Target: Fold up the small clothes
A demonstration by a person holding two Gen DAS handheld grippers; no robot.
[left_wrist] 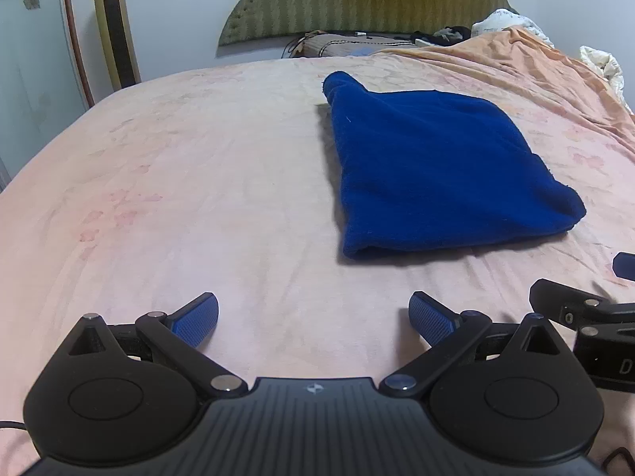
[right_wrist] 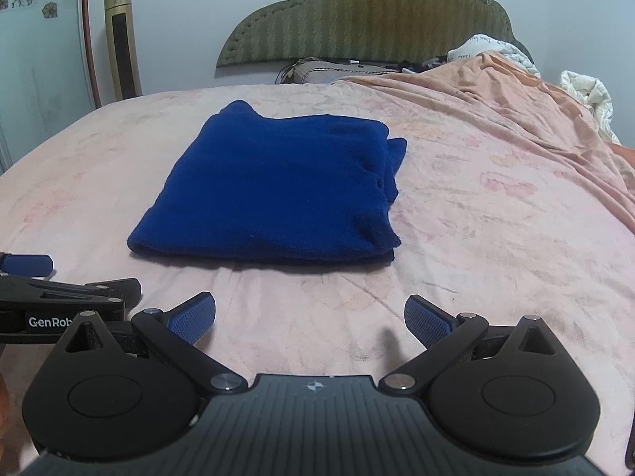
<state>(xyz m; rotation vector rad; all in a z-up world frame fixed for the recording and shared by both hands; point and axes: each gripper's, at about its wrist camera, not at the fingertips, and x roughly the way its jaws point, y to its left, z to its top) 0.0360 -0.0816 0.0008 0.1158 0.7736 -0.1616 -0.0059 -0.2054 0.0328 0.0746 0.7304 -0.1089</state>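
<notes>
Deep-blue fleece garment (right_wrist: pixel 274 186), folded into a rough rectangle, lies flat near the middle of the pale pink floral bedsheet (right_wrist: pixel 456 261). Judged soft, light and limp; it will sag from any single pinch, so I would take it at two corners of the thick rolled near edge, one tong each. Long axis runs roughly away from me toward the green padded headboard (right_wrist: pixel 369 16); loose layered ends show on its right side, and a small tab juts from the far left corner.

My left gripper (left_wrist: pixel 313 319): fingers spread wide, empty, hovering over bare sheet, garment ahead and to the right. My right gripper (right_wrist: pixel 309 317): likewise spread, empty, just short of the near edge.
</notes>
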